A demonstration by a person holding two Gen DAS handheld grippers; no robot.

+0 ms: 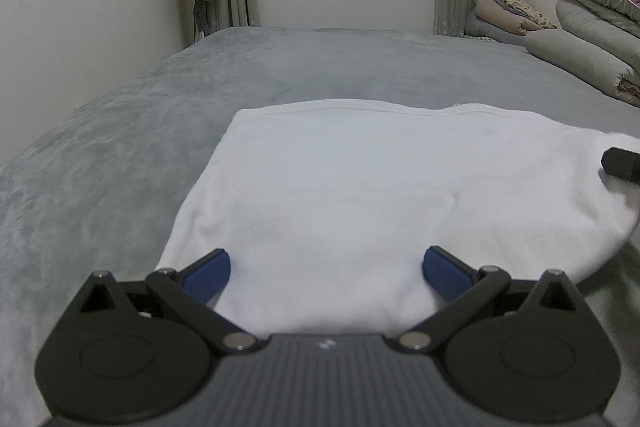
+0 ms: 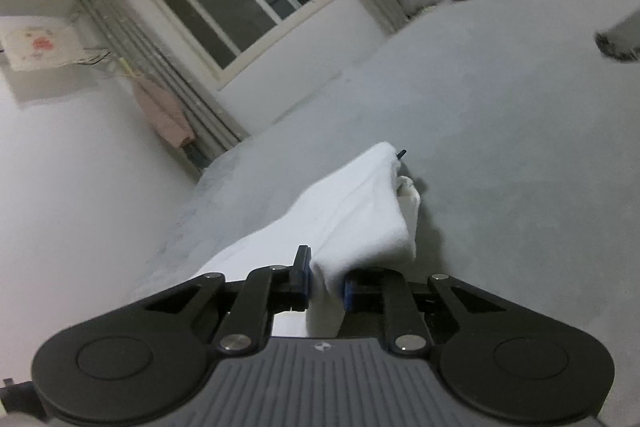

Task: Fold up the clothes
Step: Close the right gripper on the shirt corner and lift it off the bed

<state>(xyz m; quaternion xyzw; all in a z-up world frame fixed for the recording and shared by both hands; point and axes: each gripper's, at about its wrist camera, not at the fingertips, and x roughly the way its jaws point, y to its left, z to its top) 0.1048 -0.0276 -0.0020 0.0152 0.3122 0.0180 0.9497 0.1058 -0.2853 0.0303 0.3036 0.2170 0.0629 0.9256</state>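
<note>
On the grey bed (image 1: 120, 155) a white garment (image 1: 360, 195) lies flat, its hemmed far edge straight and its left edge running toward the left gripper (image 1: 326, 267). That gripper hovers over the near edge with its fingers wide apart, holding nothing. The right gripper (image 2: 327, 277) has its blue-padded fingers (image 2: 349, 289) clamped on a fold of the same garment, lifting the right edge off the bed. Beyond the far edge the bed is bare up to the window wall; stacked quilts (image 1: 592, 27) fill the far right corner.
</note>
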